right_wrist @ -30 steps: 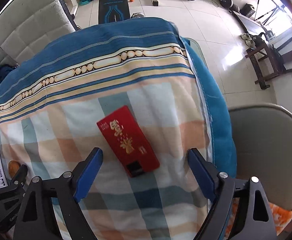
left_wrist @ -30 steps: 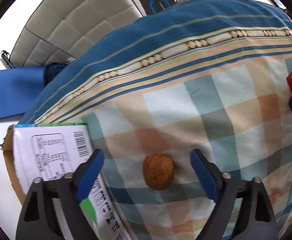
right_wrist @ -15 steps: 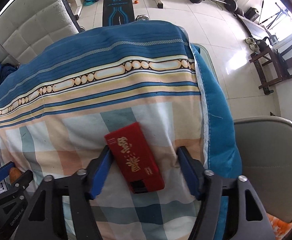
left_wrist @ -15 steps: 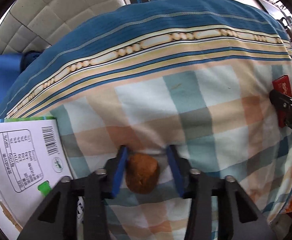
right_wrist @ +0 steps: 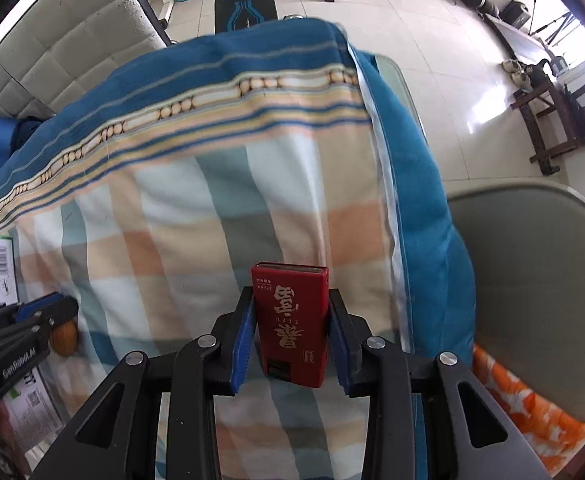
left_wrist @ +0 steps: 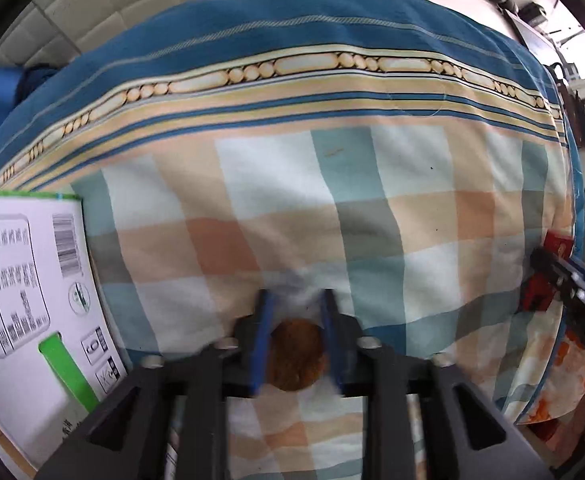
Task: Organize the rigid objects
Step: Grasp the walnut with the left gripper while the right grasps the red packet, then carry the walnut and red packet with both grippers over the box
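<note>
Checked bedding serves as the work surface, with a white carton at its left edge, judged the likely collection point. A walnut is clamped between the closed-in jaws of the left gripper. A red box is pinched likewise, upright, in the right gripper, both apparently raised for carrying.

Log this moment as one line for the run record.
left hand-held gripper: shut on walnut | right hand-held gripper: shut on red box | surface: checked blanket
</note>
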Tool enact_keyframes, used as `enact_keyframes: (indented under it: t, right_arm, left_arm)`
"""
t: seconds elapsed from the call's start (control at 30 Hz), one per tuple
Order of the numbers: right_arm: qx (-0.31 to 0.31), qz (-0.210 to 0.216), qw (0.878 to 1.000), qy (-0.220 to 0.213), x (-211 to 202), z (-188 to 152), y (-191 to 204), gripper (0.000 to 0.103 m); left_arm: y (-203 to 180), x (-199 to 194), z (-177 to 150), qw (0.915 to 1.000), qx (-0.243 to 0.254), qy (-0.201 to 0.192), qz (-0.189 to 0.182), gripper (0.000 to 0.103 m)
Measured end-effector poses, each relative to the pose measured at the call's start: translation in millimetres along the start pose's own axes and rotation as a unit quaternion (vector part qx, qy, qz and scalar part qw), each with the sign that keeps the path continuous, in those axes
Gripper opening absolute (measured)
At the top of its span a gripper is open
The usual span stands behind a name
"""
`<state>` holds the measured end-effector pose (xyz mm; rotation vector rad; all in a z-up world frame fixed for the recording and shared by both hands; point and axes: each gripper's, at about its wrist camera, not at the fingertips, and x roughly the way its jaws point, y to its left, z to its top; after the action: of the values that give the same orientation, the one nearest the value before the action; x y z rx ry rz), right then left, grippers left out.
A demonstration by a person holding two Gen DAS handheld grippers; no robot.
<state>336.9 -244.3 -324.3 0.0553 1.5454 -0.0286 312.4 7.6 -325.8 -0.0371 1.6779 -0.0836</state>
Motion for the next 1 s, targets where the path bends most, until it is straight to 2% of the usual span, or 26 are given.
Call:
enact_keyframes:
  t: [0.07, 0.13, 0.23, 0.3, 0.37, 0.57, 0.7, 0.83, 1.0]
  right_arm:
    - [0.004, 0.004, 1.000, 0.007, 4, -6, -3, 0.036]
    - [0.004, 0.000, 1.000, 0.011, 6, -10, -4, 0.036]
    - [0.001, -0.010, 1.000, 0.016, 8, -15, -5, 0.036]
    - [-0.003, -0.016, 1.000, 0.017, 8, -17, -4, 0.036]
    - [-0.007, -0.019, 1.000, 0.017, 8, -19, -1, 0.036]
    - [-0.022, -0.028, 0.999, 0.018, 6, -31, 12, 0.036]
    - [-0.026, -0.032, 0.999, 0.014, 7, -35, 13, 0.036]
    - [-0.034, -0.040, 0.999, 0.002, -1, -43, 23, 0.036]
    - [-0.036, -0.027, 0.999, -0.012, -20, -56, 30, 0.036]
  left_arm:
    - [4, -2, -5, 0.9999, -0.012, -0.001, -0.010, 0.059]
    - [4, -5, -11, 0.9999, -0.008, -0.007, -0.007, 0.063]
    - [-11, -5, -18, 0.9996, 0.018, -0.003, 0.021, 0.063]
    - [-17, 0, -23, 0.9989, 0.032, -0.002, 0.034, 0.062]
    - [-24, 5, -27, 0.9979, 0.047, -0.001, 0.045, 0.031]
    - [-38, 0, -38, 0.9974, 0.050, -0.024, 0.046, 0.031]
    - [-22, -7, -49, 0.9964, 0.058, -0.039, 0.048, 0.031]
    - [-31, -30, -63, 0.9947, 0.067, -0.065, 0.044, 0.031]
    - [-54, -67, -83, 0.9912, 0.082, -0.099, 0.034, 0.031]
